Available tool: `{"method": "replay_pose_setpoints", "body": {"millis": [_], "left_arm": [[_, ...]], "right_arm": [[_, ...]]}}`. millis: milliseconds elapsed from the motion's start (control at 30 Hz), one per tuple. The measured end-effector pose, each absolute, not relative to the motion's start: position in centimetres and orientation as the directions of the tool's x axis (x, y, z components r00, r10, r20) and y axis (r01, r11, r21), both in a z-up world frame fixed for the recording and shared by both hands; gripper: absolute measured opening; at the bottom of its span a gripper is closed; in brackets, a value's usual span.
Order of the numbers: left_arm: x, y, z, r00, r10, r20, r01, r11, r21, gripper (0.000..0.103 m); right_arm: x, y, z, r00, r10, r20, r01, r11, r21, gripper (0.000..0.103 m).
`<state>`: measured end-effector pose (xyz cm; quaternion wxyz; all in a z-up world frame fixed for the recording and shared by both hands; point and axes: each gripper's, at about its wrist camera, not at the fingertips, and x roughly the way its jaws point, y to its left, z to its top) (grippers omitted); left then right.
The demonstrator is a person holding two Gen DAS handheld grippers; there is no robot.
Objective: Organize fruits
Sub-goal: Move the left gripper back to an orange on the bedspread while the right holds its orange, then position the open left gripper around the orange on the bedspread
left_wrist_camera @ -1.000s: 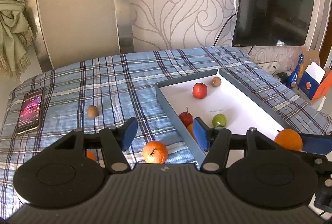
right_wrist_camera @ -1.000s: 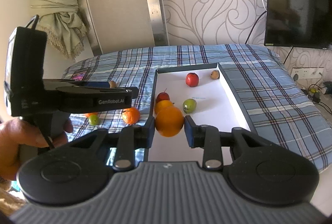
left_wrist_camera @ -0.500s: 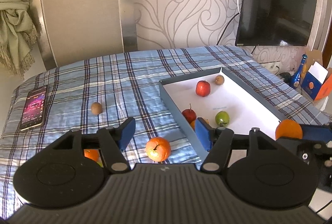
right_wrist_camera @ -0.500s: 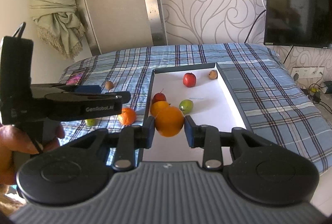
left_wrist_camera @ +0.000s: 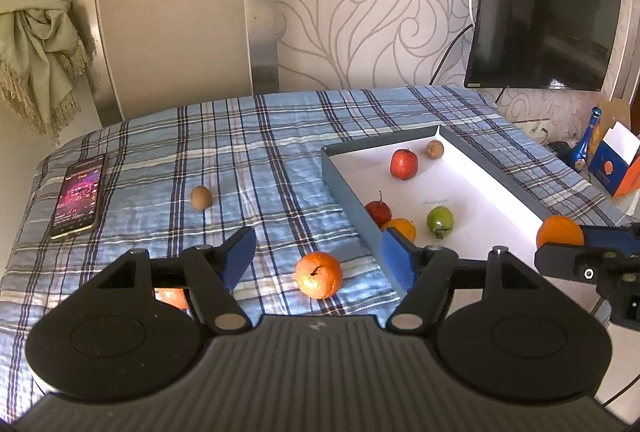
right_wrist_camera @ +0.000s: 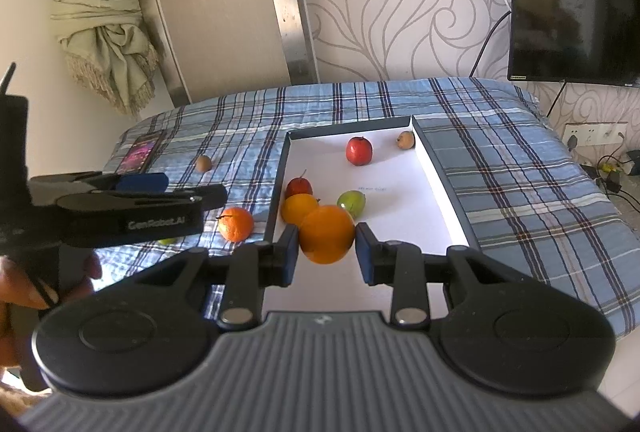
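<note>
Wall: swirl-patterned wallpaper point(left_wrist_camera: 360, 12), sunlit.
TV point(left_wrist_camera: 544, 24): dark, wall-mounted, right.
Curtain point(right_wrist_camera: 104, 20): pale green, knotted, left.
Bed: blue plaid cover point(left_wrist_camera: 256, 152).

Our left gripper point(left_wrist_camera: 318, 256) hangs low with its jaws spread wide and bare, while our right gripper point(right_wrist_camera: 327, 246) clamps an orange point(right_wrist_camera: 327, 234) between its pads.

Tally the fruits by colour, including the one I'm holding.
Orange round fruits: 4 (one in the right hand-held gripper)
Red round fruits: 2
Green round fruits: 2
Brown round fruits: 2
Total: 10
</note>
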<state>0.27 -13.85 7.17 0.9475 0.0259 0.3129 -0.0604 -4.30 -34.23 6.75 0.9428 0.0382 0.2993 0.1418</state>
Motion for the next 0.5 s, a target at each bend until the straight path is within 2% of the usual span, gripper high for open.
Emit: {"method": "replay_pose_setpoints", "body": {"millis": [200,500], "left_arm": [[-0.2,-13.5,7.2,0.801,-0.088,-0.593,0.114,0.993,0.007,0.079],[-1.0,-13.3,7.0,0.799,-0.082,-0.596,0.108,0.994,0.008,0.08]], "right_arm": [[-4.1,-34.5,6.6,0.781,0.285,-0.556,-0.238,0.959,0.156,0.034],[-3.7,-35.4,6.0,0.78,0.265,-0.567,-0.221,0.964,0.147,0.034]]}}
